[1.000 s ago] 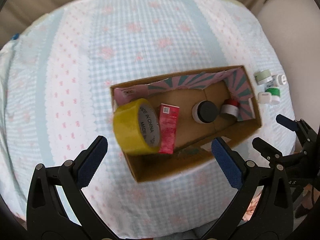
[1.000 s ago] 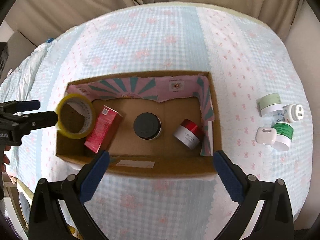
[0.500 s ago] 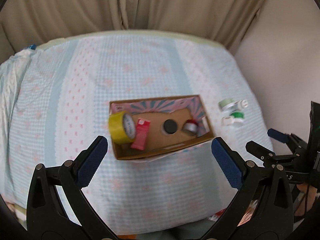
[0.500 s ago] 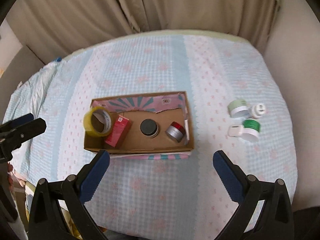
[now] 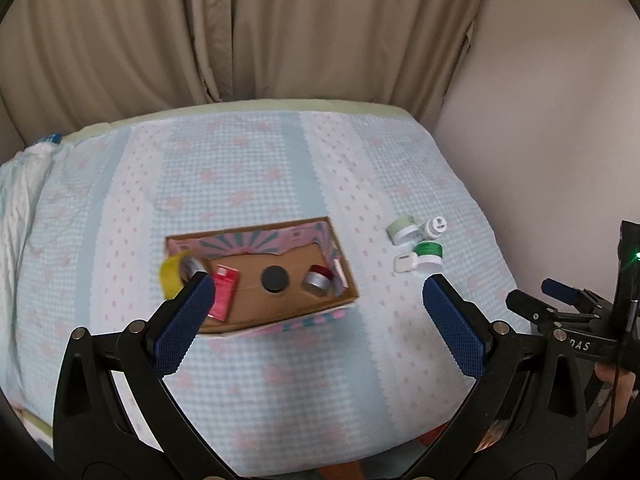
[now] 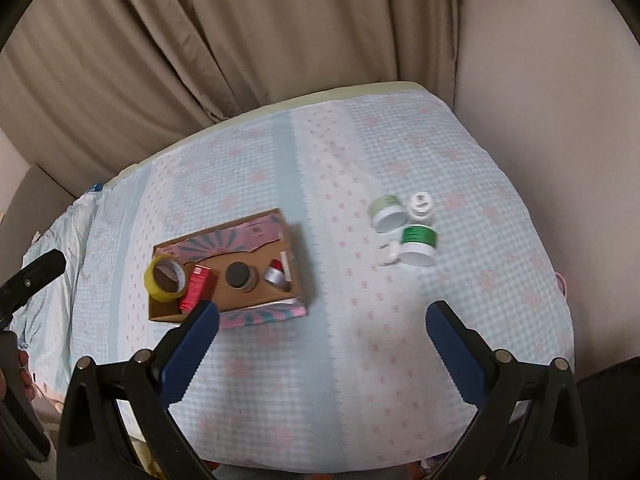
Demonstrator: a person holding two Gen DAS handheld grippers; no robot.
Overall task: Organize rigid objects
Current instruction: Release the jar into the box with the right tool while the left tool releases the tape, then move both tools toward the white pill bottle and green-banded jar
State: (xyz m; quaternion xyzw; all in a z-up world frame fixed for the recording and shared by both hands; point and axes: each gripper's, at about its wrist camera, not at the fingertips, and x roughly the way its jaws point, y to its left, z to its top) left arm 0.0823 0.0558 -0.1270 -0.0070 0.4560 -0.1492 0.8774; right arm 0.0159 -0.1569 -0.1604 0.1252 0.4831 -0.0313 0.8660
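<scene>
Both claws hang above the near edge of the bed (image 5: 280, 184), which is covered in a pale blue and pink patterned cloth. The left claw (image 5: 320, 320) stands wide open with nothing between its blue pads, and the right claw (image 6: 322, 342) is likewise spread apart and empty.

The cardboard box (image 5: 280, 316) sits at centre left of the left wrist view, left of centre in the right wrist view (image 6: 228, 308). Inside it, from left to right, are a yellow tape roll (image 6: 164, 280) propped against the left wall, a red carton (image 6: 198, 288) leaning next to it, a black-lidded jar (image 6: 239, 274) and a red-and-silver tin (image 6: 275, 274) lying on its side by the right wall.

Well apart from the box, on the bed in the right half of both views, is a tight cluster: a pale green jar (image 6: 386, 212), a small white bottle (image 6: 420, 204), a green-lidded jar (image 6: 418, 244) and a small white case (image 6: 390, 254), touching or just beside one another.

Beige curtains (image 6: 200, 40) fill the upper part of both frames.
</scene>
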